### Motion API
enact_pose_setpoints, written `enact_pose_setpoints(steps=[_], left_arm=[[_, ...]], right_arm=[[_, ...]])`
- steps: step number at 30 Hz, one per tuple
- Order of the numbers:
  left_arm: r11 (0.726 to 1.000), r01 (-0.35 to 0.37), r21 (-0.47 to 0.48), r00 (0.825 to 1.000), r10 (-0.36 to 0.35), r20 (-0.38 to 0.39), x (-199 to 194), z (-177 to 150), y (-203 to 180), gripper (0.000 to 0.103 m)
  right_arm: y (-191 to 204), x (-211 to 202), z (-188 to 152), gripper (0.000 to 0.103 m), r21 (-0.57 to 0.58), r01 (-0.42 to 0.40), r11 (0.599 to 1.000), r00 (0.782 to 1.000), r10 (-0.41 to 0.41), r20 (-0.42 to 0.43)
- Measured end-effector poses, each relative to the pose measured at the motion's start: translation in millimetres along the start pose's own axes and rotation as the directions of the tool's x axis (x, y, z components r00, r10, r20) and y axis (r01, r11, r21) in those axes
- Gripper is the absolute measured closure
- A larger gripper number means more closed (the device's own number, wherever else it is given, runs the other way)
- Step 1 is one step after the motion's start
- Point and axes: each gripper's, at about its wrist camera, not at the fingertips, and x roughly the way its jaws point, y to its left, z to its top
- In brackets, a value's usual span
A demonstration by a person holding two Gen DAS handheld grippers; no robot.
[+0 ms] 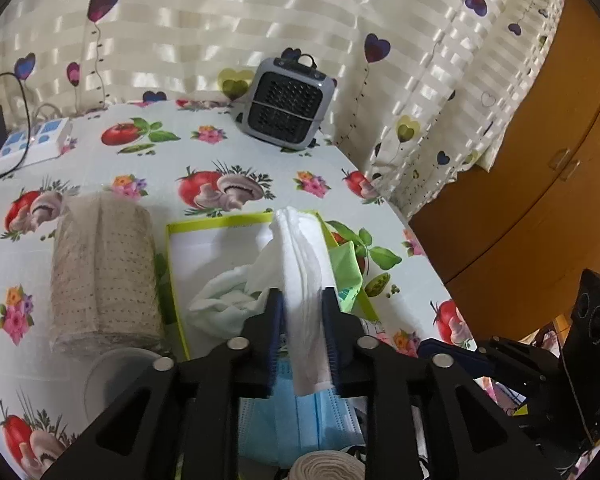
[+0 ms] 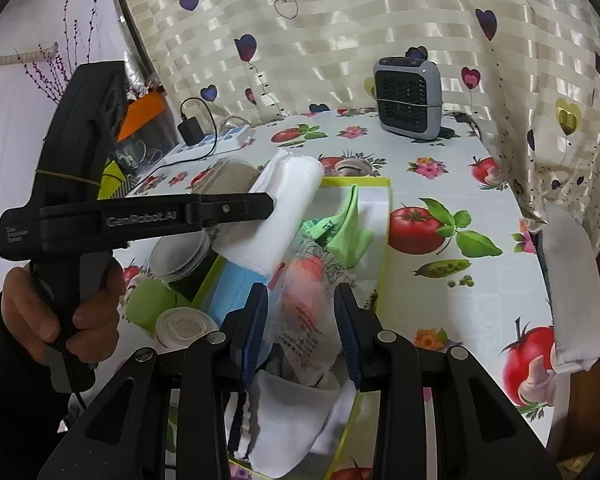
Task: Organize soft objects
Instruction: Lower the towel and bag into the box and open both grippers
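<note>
Your left claw grips the folded white pad over the green-rimmed box; your right claw gapes, so lower and release.

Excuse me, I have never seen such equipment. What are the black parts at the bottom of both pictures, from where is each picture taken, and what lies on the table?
There is no robot. A person holds a black two-finger tool in each hand, and each tool carries a camera looking along its fingers. One picture comes from the left tool, the other from the right tool; that second picture also shows the hand holding the left one. On the flowered table stands a box with a yellow-green rim, holding blue face masks, a green cloth and a clear printed packet. A beige roll lies beside it. The left tool grips a white folded cloth; the right tool is open.
</note>
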Motion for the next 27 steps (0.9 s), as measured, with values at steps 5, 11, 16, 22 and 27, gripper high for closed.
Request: enact_pose_setpoints(steps=[5, 11, 16, 22, 27], left_arm=[[1.0, -0.026, 0.009, 0.999, 0.025, 0.042, -13, -1, 0, 0.071], [0.999, -0.032, 0.01, 0.998, 0.031, 0.058, -25, -5, -1, 0.07], [0.998, -0.057, 0.011, 0.995, 0.056, 0.081, -43, -17, -3, 0.07], [0.991, -0.126, 0.031, 0.986, 0.122, 0.118, -70, -37, -16, 0.07], [0.987, -0.153, 0.041, 0.979, 0.146, 0.142, -89, -56, -25, 0.07]], right_arm=[[-2, -2, 0, 0.067, 0.008, 0.002, 1.0, 1.0, -0.002, 0.012], [0, -7, 0, 0.067, 0.005, -0.003, 1.0, 1.0, 0.003, 0.027], [2, -16, -2, 0.067, 0.007, 0.003, 1.0, 0.999, -0.004, 0.045], [9, -31, -8, 0.067, 0.014, 0.019, 1.0, 0.997, -0.02, 0.068], [21, -44, -17, 0.067, 0.01, 0.025, 1.0, 0.996, -0.025, 0.089]])
